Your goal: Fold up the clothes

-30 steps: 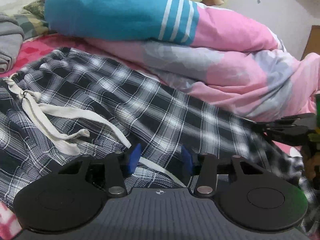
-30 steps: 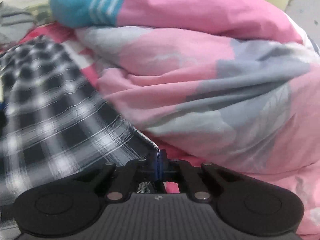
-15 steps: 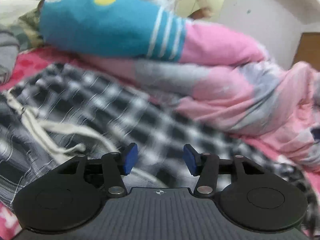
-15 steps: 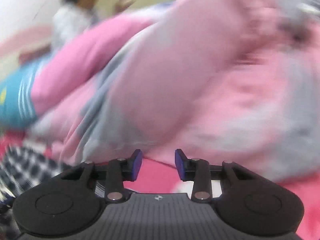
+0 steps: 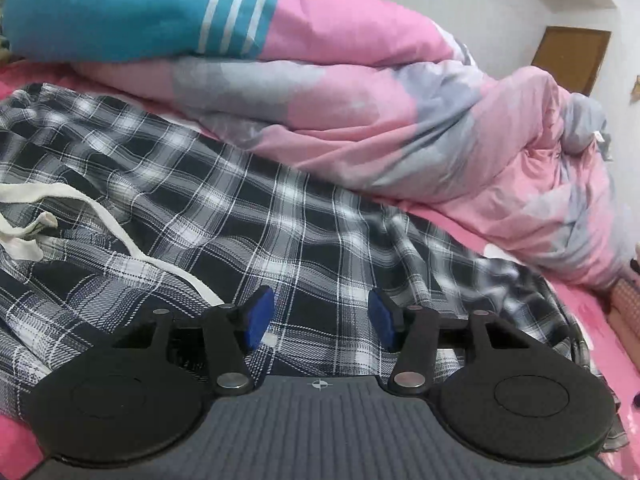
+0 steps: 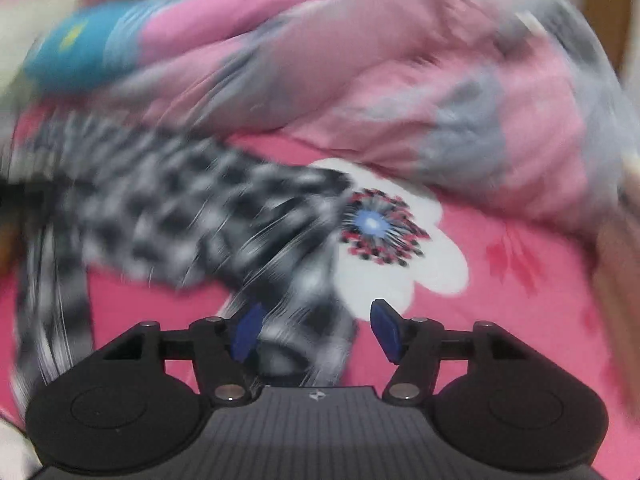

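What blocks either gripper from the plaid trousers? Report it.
Nothing visible does. The left gripper is open directly over the black-and-white plaid drawstring trousers; the right gripper is open at their blurred leg end. The pink-and-grey duvet lies behind them.

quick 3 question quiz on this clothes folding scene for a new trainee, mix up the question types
1. True or false: the left tongs are shut on the plaid pants.
2. Which lies on the plaid pants near the left tongs? A) a white drawstring B) a belt C) a sock
3. Fill in: the right tongs are ____, over a blurred end of the pants.

Key: 1 false; 2 A; 3 open
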`<state>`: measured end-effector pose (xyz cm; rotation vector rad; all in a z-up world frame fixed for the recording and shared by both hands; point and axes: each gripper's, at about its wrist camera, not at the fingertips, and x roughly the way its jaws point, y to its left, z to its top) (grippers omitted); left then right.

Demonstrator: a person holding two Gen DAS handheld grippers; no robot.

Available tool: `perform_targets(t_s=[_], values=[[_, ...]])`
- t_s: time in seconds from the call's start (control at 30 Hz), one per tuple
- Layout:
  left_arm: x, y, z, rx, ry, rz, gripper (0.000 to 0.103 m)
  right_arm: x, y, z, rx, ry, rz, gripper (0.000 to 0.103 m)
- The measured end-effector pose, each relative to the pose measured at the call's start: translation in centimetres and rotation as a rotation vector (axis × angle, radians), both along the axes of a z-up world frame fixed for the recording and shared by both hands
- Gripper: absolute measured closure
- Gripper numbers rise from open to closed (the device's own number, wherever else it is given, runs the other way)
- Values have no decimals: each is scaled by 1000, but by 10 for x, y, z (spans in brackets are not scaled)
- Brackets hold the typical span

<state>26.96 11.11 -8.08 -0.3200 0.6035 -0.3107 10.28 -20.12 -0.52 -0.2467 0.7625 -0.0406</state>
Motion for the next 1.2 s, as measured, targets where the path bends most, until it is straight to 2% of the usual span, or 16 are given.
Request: perform_targets(t_s=[0.1,0.2,0.23,0.27,0.3,0.43,0.57,0.8,1.03,1.2], values=[[1,0,-3,5,6,2,51,0,43,-20,-209,-9,143,42],[-1,1,-4,2,6,3,51,11,66,-47,-352,8,223,54],[-1,1,-4,0,7,3,51,17,69,-55,-377,15,234,62],[-1,1,-4,0,8,3,51,23,68,-59,-374,19,228,80],[-1,1,-4,1,9,3,51,26,64,-58,-346,12,212,87],[0,1,-5,5,11,4,51,29,34,-35,-211,-66,94,98],[0,3,-6,0,12,11,52,33,-4,-12,-115,-143,-35,99],[-1,4,-7,-4,10,17,53,73,-107,12,-86,-201,-277,100],[-1,4,-7,-3,7,20,54,121,-201,-2,-94,-159,-420,100],[0,4,-8,6,5,19,54,149,-240,-26,-59,-122,-467,103]])
